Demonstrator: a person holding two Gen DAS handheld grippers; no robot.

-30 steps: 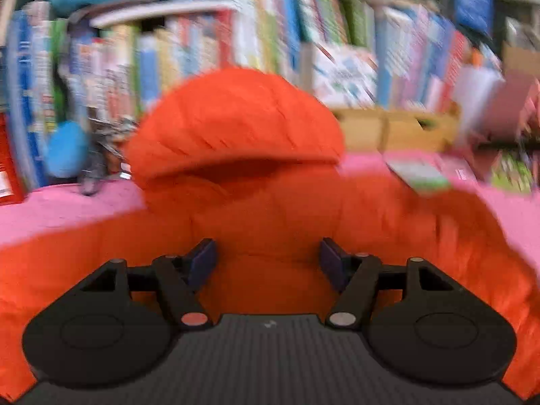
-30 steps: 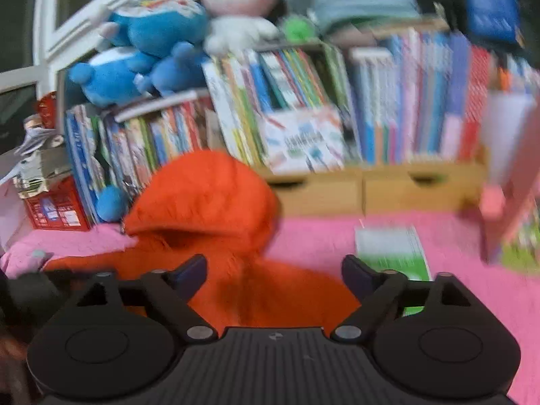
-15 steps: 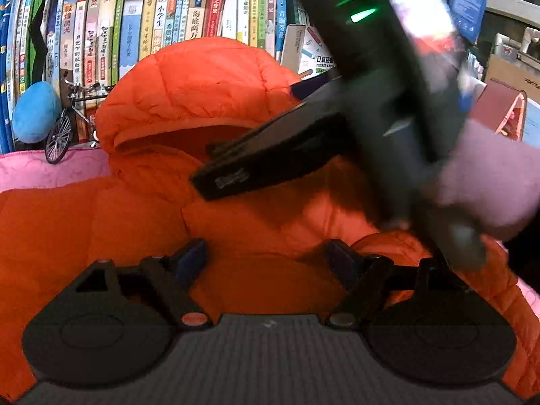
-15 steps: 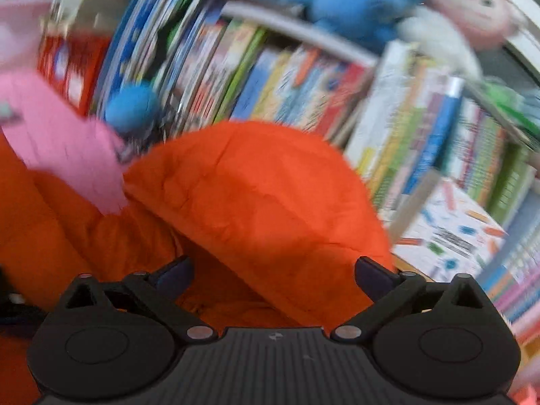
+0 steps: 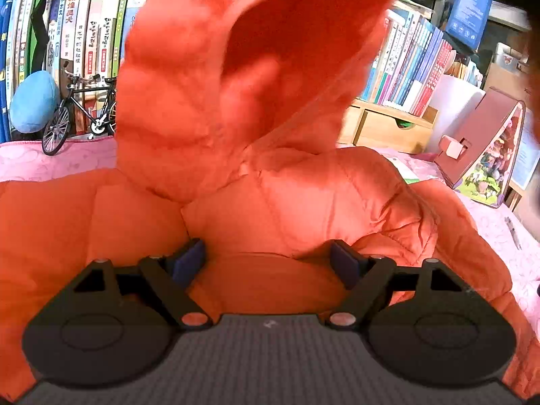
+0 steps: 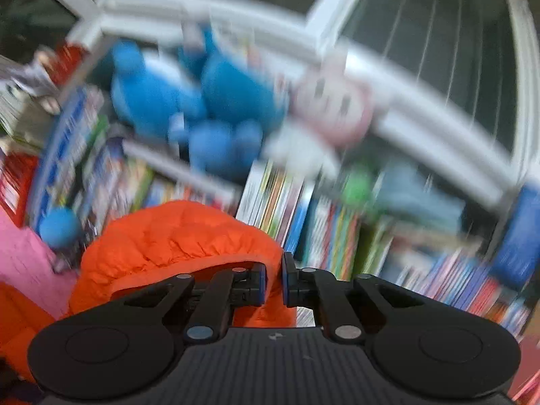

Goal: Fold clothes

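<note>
Right wrist view smeared by motion blur. Right gripper clamped on hood rim of puffy orange quilted jacket, hood raised toward 12 o'clock. Left gripper spread apart, low over jacket body.

L gripper jaws wide apart; R gripper nearly closed.

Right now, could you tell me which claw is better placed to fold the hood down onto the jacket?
The right claw: it is shut on the hood rim. The left claw is open, low over the jacket body.
</note>
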